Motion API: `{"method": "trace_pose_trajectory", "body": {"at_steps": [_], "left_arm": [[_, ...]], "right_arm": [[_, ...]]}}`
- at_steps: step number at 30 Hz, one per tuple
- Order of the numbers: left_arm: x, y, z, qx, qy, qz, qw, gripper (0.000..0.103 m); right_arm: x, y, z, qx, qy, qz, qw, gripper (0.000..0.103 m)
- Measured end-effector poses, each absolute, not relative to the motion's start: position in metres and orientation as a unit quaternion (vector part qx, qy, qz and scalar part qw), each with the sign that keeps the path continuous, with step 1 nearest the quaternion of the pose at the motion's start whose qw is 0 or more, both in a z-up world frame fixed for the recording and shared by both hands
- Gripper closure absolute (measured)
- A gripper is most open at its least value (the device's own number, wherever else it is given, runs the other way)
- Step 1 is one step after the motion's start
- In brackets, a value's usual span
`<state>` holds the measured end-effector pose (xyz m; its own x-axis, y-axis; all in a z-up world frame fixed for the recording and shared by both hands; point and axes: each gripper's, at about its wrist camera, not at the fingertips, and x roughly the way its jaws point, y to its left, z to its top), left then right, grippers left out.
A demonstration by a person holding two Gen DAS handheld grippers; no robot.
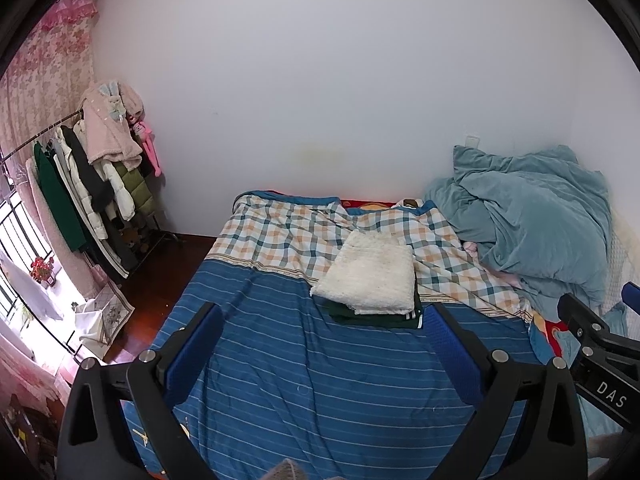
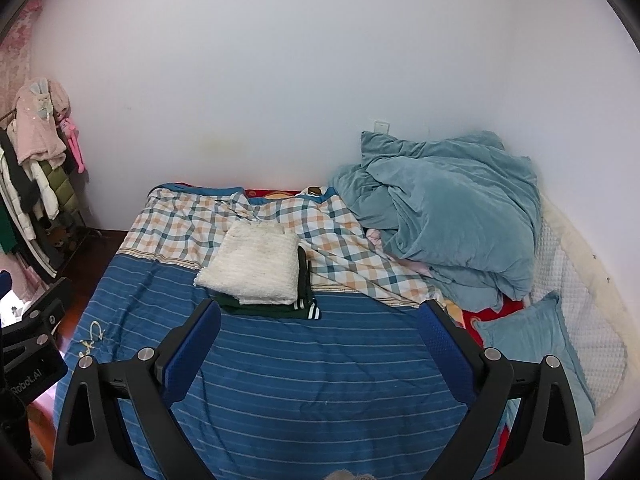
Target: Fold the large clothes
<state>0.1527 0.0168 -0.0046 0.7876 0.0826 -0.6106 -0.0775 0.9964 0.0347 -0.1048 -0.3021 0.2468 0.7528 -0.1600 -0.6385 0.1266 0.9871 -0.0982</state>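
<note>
Cream fleece garment (image 2: 252,266) lies folded atop a dark green one (image 2: 306,300) on the bed (image 2: 280,380); left claw (image 1: 320,354) and right claw (image 2: 318,350) both spread, empty; next likely fetching another garment.

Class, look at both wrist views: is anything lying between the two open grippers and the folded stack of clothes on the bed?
Nothing visible. Between the left gripper, the right gripper and the folded white fleece on the dark green garment, only bare blue striped bedspread shows.

"DAS" on right gripper (image 1: 624,300); "Robot.AI" on left gripper (image 2: 24,320).
</note>
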Motion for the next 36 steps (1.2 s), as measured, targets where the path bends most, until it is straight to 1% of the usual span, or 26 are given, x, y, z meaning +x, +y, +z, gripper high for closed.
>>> {"method": "trace_pose_trajectory", "body": {"at_steps": [36], "left_arm": [[0.138, 0.016, -0.006, 0.004, 0.324, 0.045, 0.945, 0.001]], "right_arm": [[-0.115, -0.299, 0.237, -0.027, 0.352, -0.057, 0.934, 0.003]]}}
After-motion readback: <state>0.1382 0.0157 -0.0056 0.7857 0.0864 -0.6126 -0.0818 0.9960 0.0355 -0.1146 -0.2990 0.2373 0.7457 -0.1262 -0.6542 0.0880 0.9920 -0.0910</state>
